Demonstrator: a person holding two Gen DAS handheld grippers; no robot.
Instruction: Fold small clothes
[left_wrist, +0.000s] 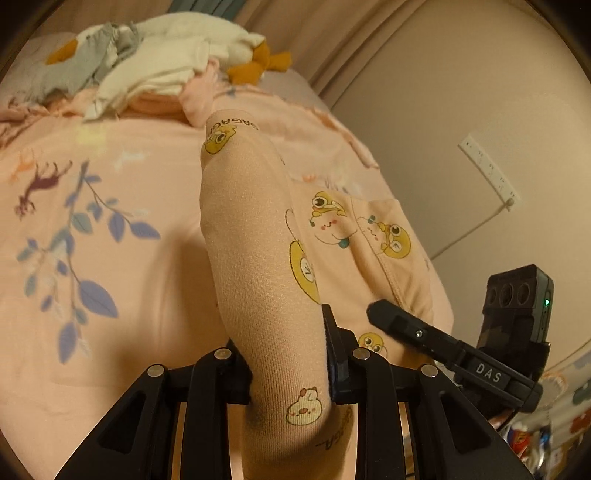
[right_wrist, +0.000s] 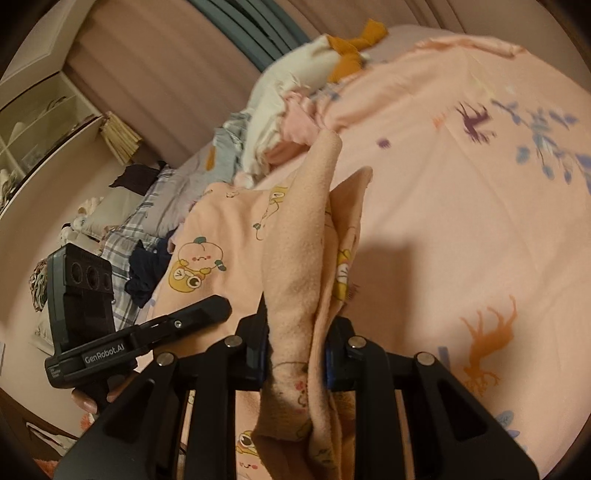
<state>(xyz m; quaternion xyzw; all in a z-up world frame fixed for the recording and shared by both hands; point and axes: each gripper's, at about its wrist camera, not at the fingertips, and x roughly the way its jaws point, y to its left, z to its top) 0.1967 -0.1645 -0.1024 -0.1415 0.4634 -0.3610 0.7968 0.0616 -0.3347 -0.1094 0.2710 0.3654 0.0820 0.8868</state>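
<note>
A small peach garment printed with yellow cartoon animals hangs lifted above the pink bed cover. My left gripper is shut on one bunched edge of it, and the cloth runs up and away between the pads. Seen from the right wrist, my right gripper is shut on another gathered fold of the same garment. The rest of the garment drapes down to the left, toward the left gripper's body. The right gripper's body shows at the right of the left wrist view.
A pile of clothes in white, grey and pink, with orange bits, lies at the far end of the bed. Plaid bedding and a dark garment lie left. A wall socket strip and a shelf stand beyond.
</note>
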